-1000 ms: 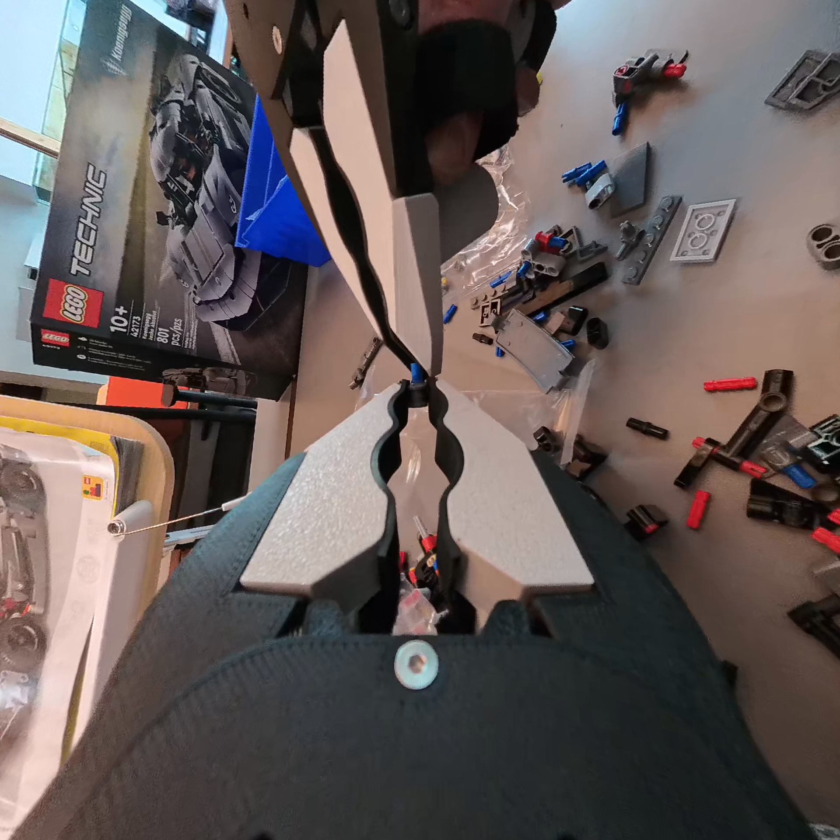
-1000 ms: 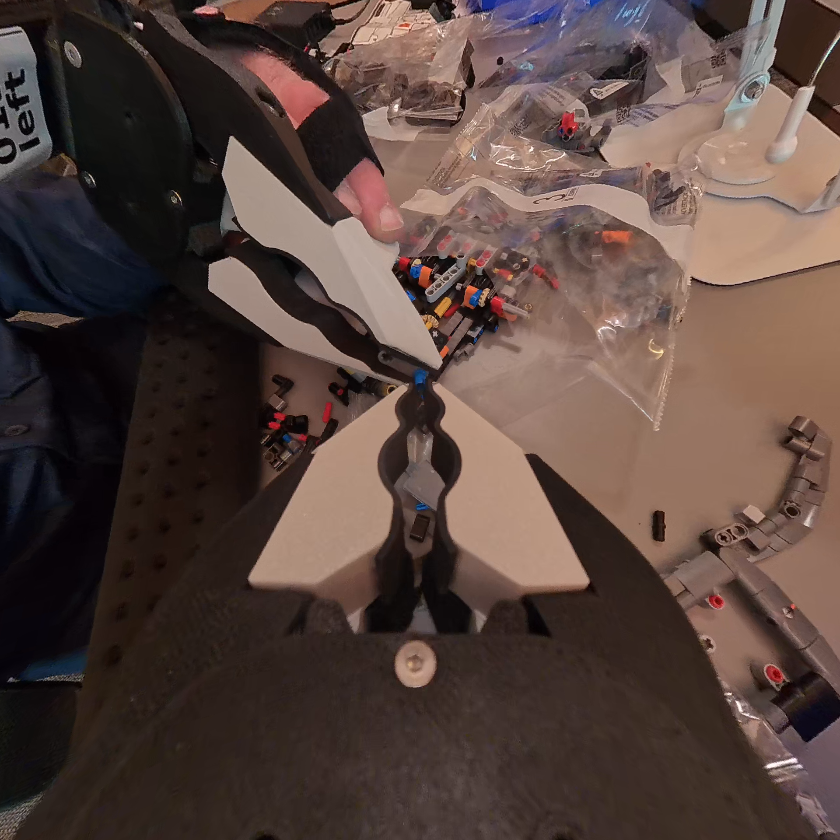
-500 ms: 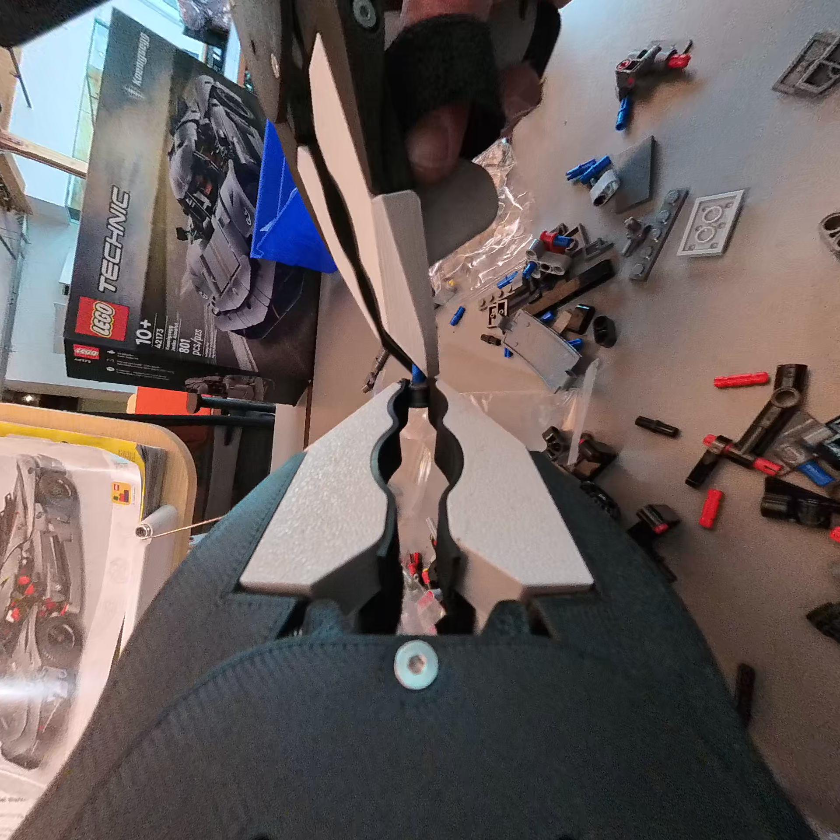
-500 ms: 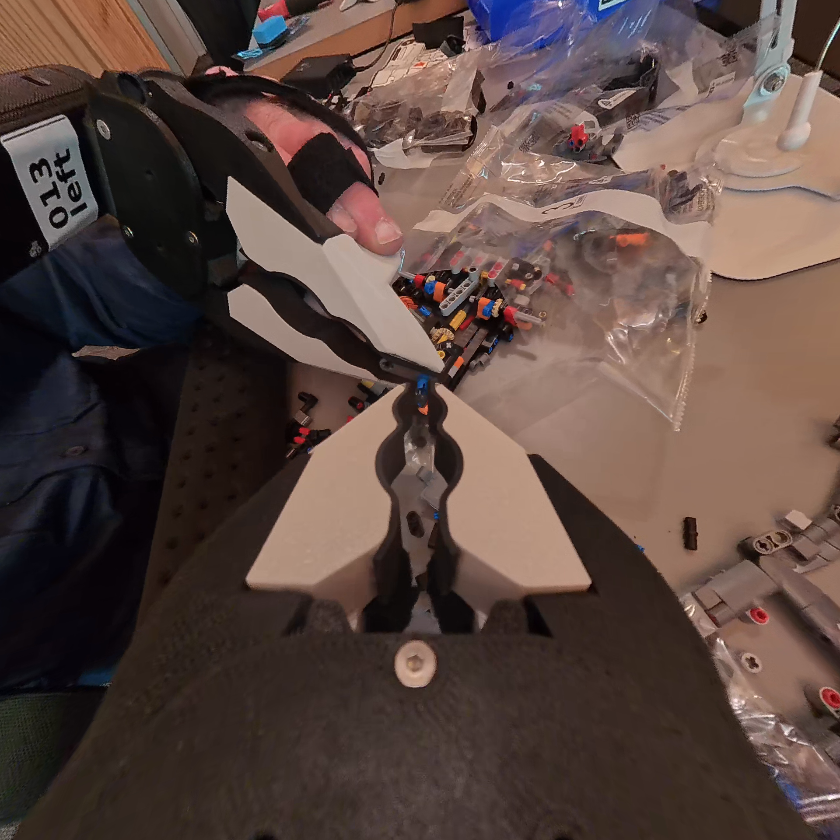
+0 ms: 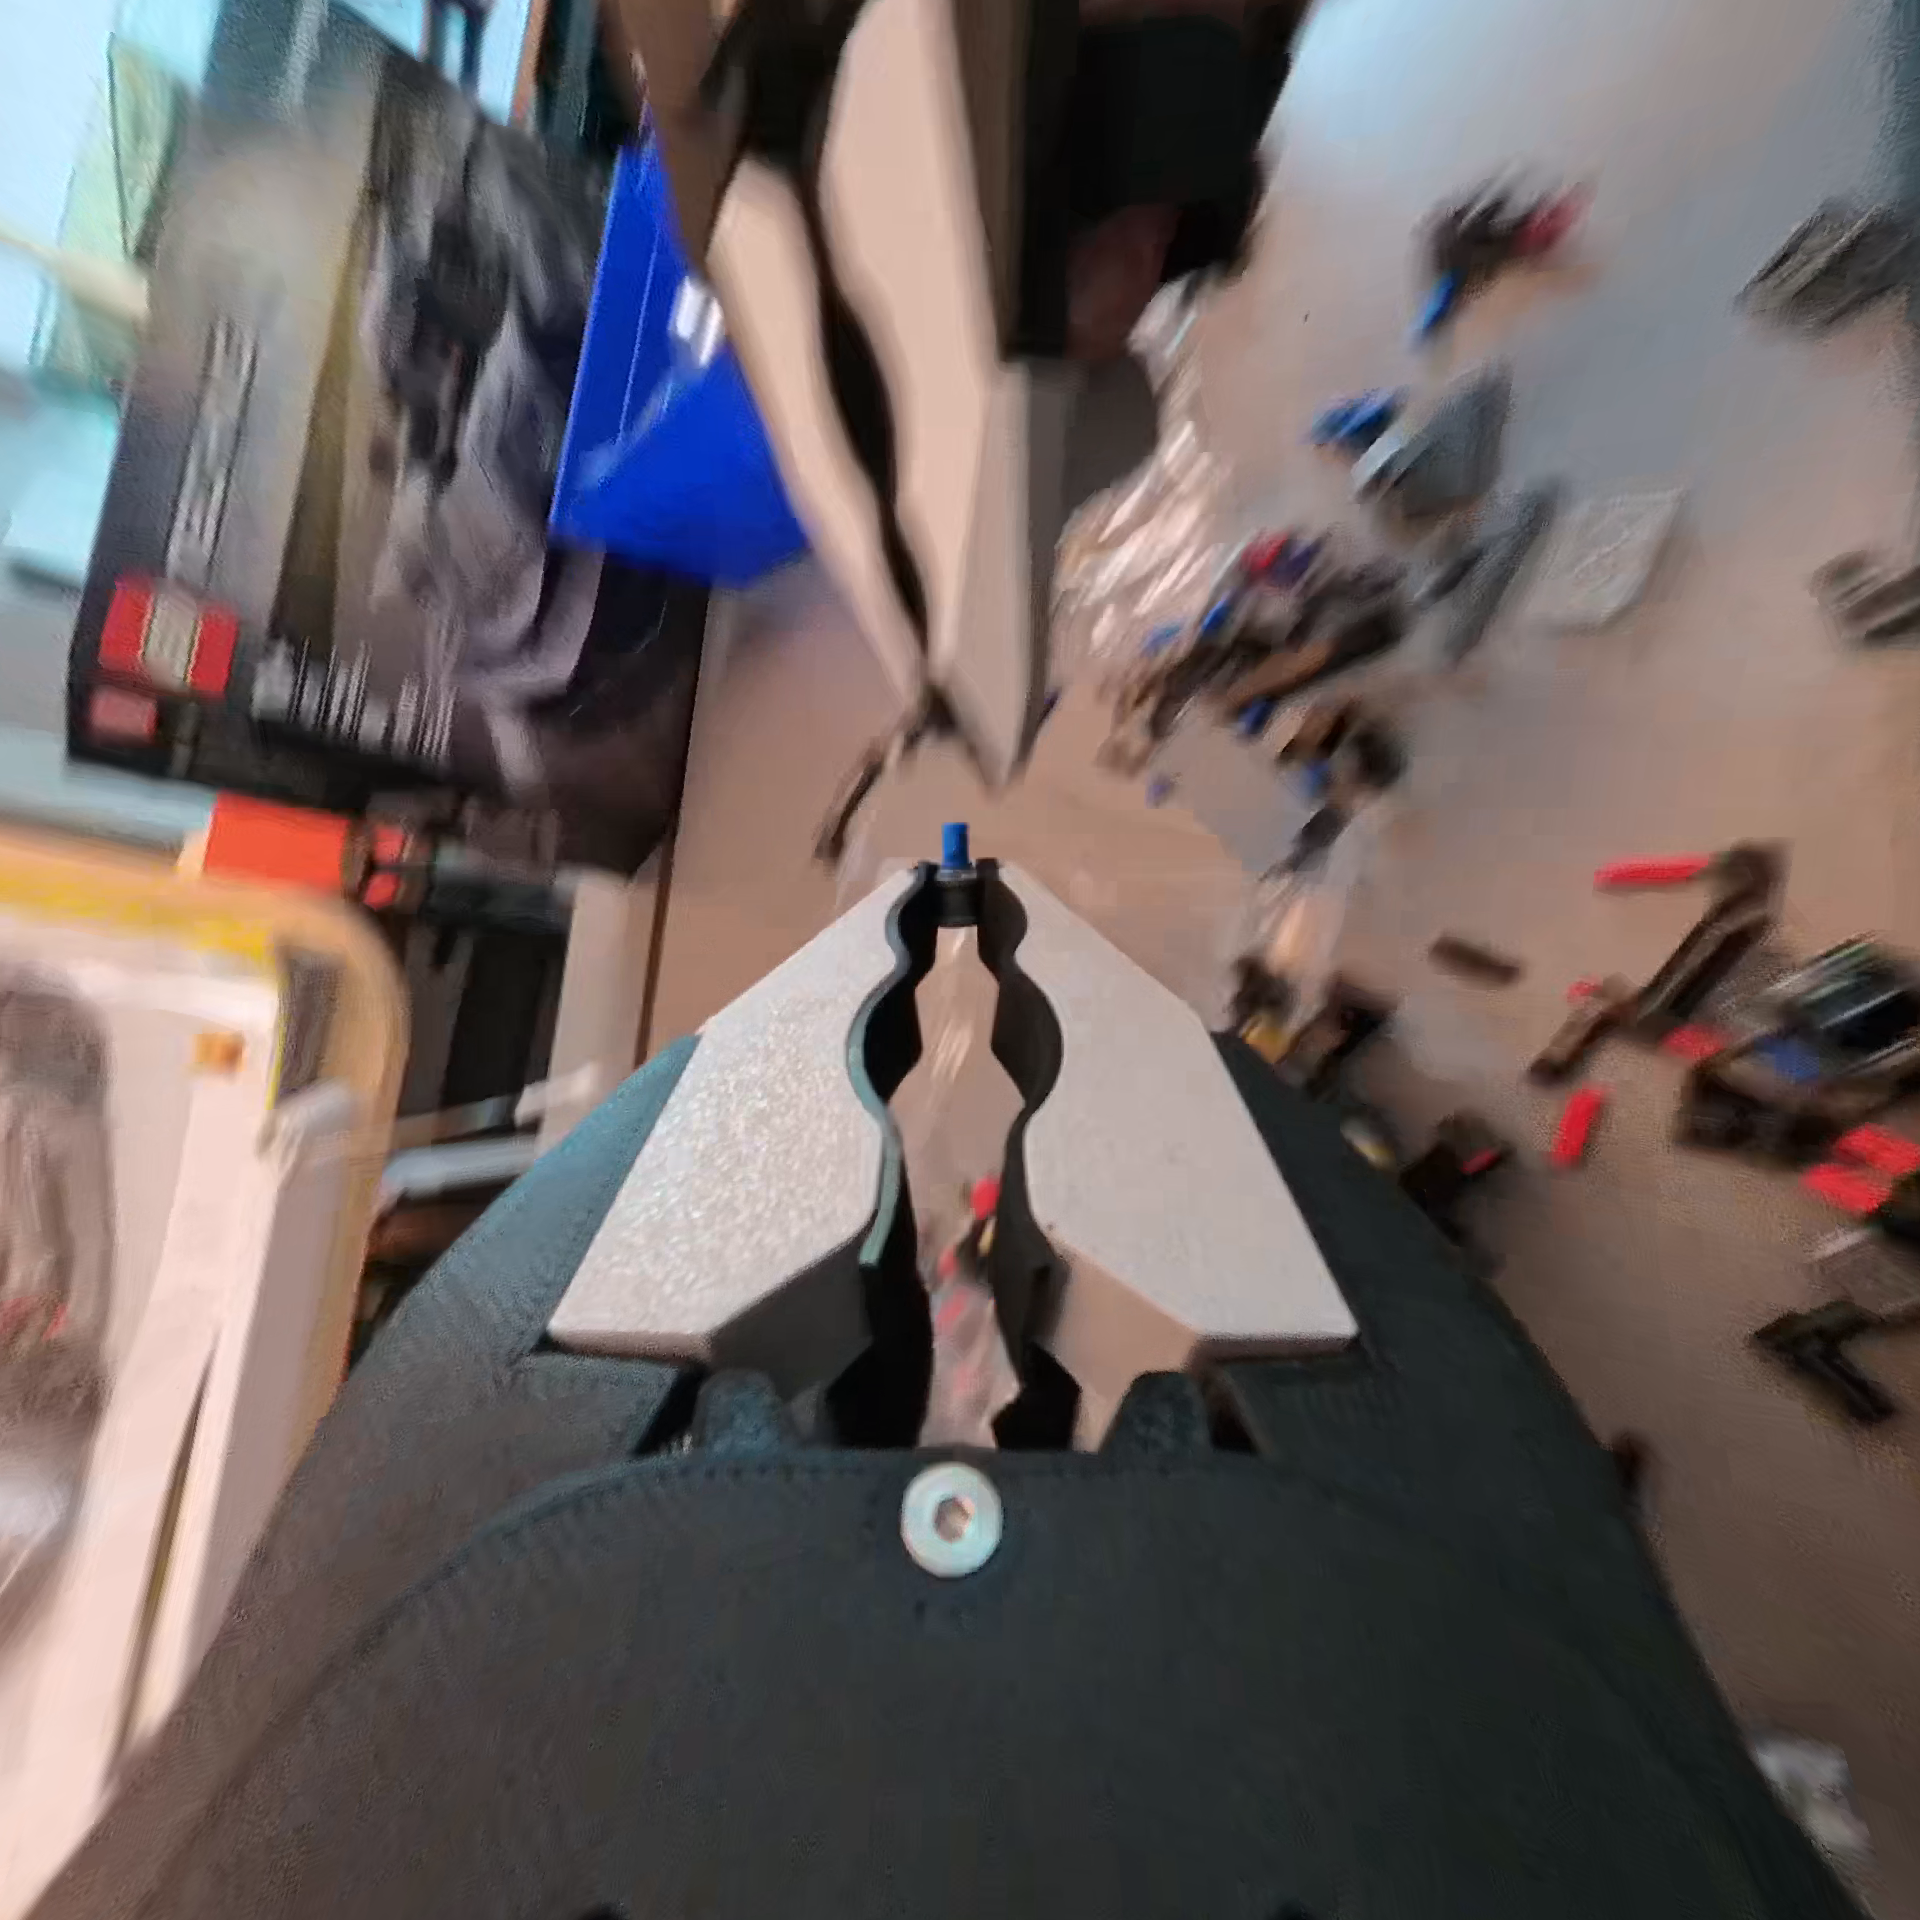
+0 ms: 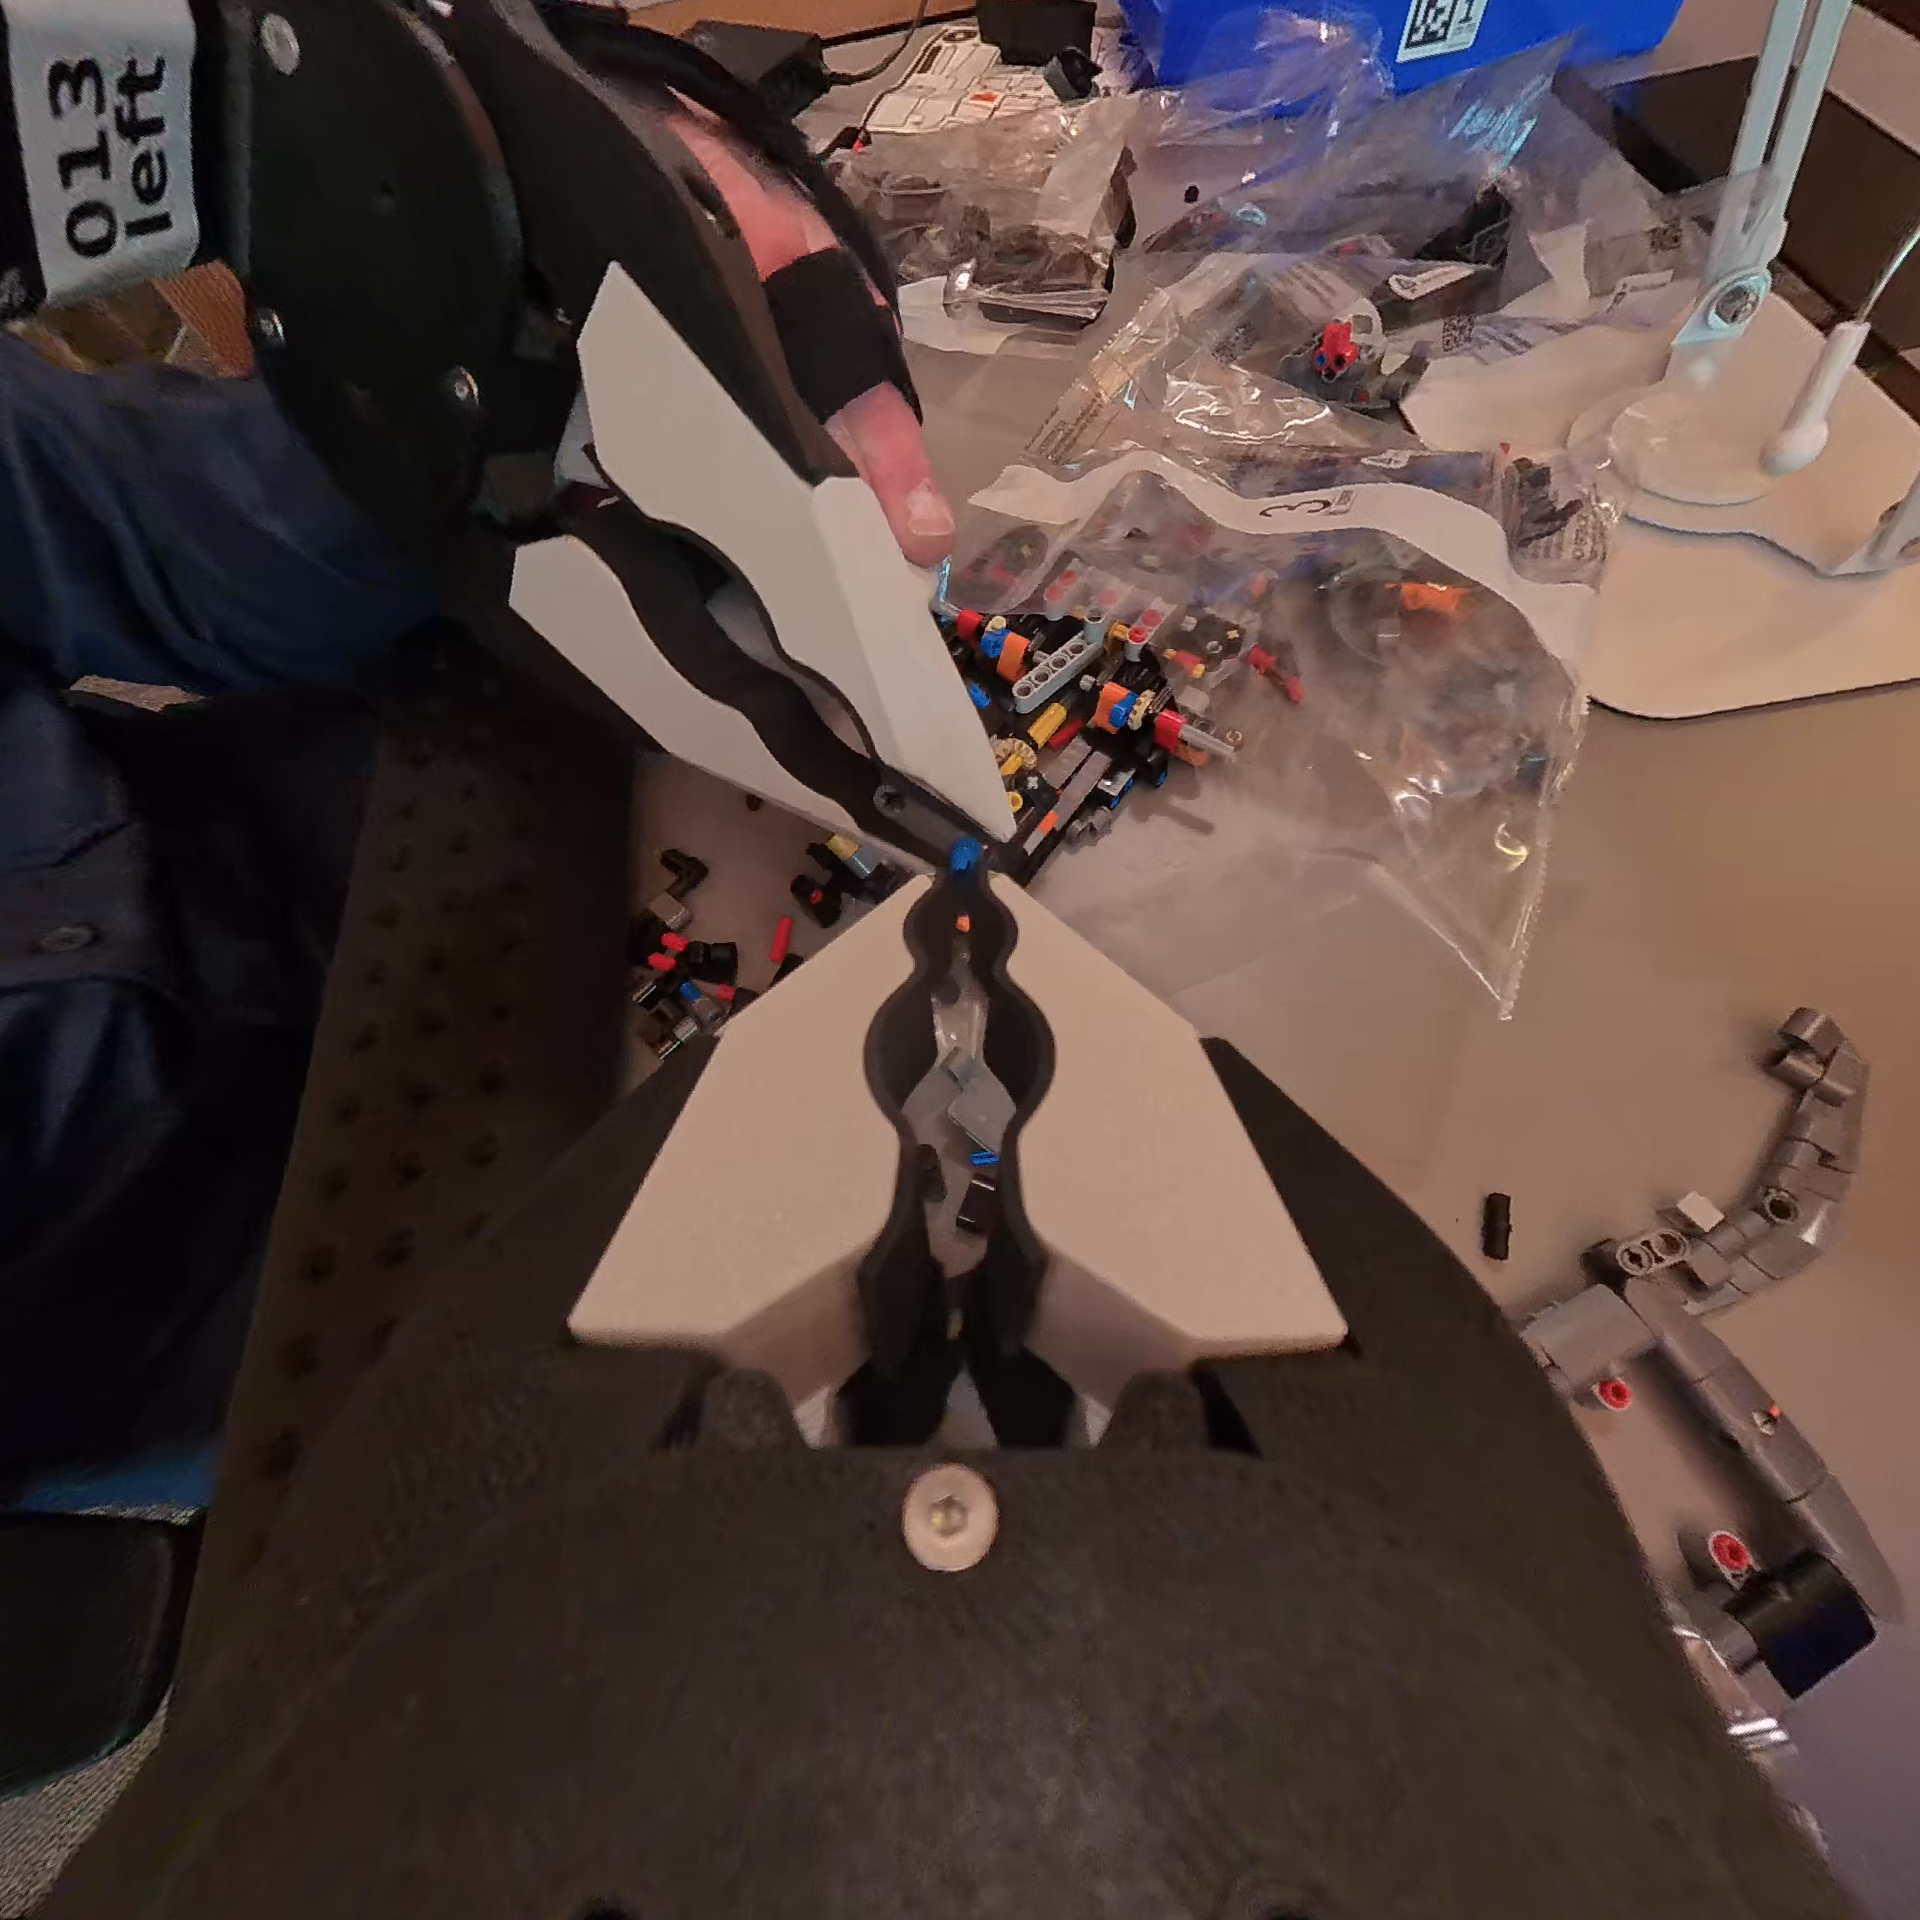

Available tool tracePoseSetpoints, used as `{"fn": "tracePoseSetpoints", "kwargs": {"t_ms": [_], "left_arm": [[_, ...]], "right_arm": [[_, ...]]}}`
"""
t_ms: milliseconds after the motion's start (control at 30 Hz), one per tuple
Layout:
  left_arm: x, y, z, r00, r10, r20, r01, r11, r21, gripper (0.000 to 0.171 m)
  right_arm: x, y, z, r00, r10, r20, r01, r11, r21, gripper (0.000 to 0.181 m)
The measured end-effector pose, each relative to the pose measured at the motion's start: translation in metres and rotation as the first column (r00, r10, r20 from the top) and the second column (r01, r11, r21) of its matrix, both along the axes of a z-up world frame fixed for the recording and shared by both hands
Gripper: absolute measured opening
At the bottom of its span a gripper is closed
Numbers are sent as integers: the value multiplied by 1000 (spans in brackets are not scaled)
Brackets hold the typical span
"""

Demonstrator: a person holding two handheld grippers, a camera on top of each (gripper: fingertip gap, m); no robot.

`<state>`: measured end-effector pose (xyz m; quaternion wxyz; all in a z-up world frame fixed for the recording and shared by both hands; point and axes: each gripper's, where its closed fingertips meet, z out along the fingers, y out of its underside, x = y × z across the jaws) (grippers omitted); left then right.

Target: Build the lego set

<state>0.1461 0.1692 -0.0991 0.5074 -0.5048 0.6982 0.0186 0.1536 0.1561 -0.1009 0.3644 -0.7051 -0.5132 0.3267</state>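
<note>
In the left wrist view my left gripper (image 5: 953, 885) is shut on a small black connector (image 5: 953, 908). A blue pin (image 5: 953, 840) sticks out of it past the tips. My right gripper (image 5: 994, 764) points down at it from above with its jaws together and nothing seen in them, a short gap from the pin. This view is blurred. In the right wrist view my right gripper (image 6: 962, 889) is shut, and the blue pin (image 6: 964, 854) sits just beyond its tips, at the left gripper (image 6: 961, 836) coming in from the upper left.
The set's box (image 5: 312, 468), a blue bin (image 5: 665, 468) and an instruction booklet (image 5: 104, 1143) lie to the left. Loose parts (image 5: 1766, 1091) are scattered on the table. Clear bags of parts (image 6: 1299, 623), a grey curved assembly (image 6: 1766, 1195) and a white stand (image 6: 1714, 416) lie ahead. My two grippers' fingertips are within a few centimetres of each other. Left tips and right tips are each some 20 centimetres from the grey curved assembly (image 6: 1766, 1195).
The right gripper's tips, which touched the blue pin, have drawn back from it. The left gripper keeps the connector with the pin. The left view has gone blurred with motion.
</note>
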Motion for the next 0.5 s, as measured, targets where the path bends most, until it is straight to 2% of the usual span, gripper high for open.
{"fn": "tracePoseSetpoints", "kwargs": {"t_ms": [33,67,100,133,167,267,367,400,433,500], "left_arm": [[-16,14,3,998,63,-4,-63,998,10,6],[-27,18,11,995,73,70,-69,996,-59,6],[-31,16,21,985,58,163,-33,988,-151,5],[-35,18,28,978,64,201,-30,986,-166,5],[-34,17,31,976,53,210,-21,988,-152,5],[-11,-6,27,968,-54,246,109,970,-216,5],[0,-13,16,972,-79,221,136,957,-255,5],[3,-15,15,969,-83,233,147,951,-274,5],[5,-17,15,964,-85,251,159,942,-296,5],[10,-21,23,939,-86,333,212,907,-364,5]], "right_arm": [[10,9,-6,997,-58,60,56,998,36,0],[24,16,-11,990,-102,98,98,994,54,0],[30,14,-4,995,-95,31,94,995,26,0],[31,10,9,996,-76,-52,77,997,16,0],[31,8,16,995,-71,-71,74,997,35,0],[18,7,8,997,-58,-44,61,997,49,0],[4,-2,23,989,9,-148,-1,999,53,0],[2,-3,28,986,13,-168,0,997,77,0],[0,-4,31,986,18,-167,4,992,128,7],[-4,-5,36,988,29,-151,9,970,242,10]]}}
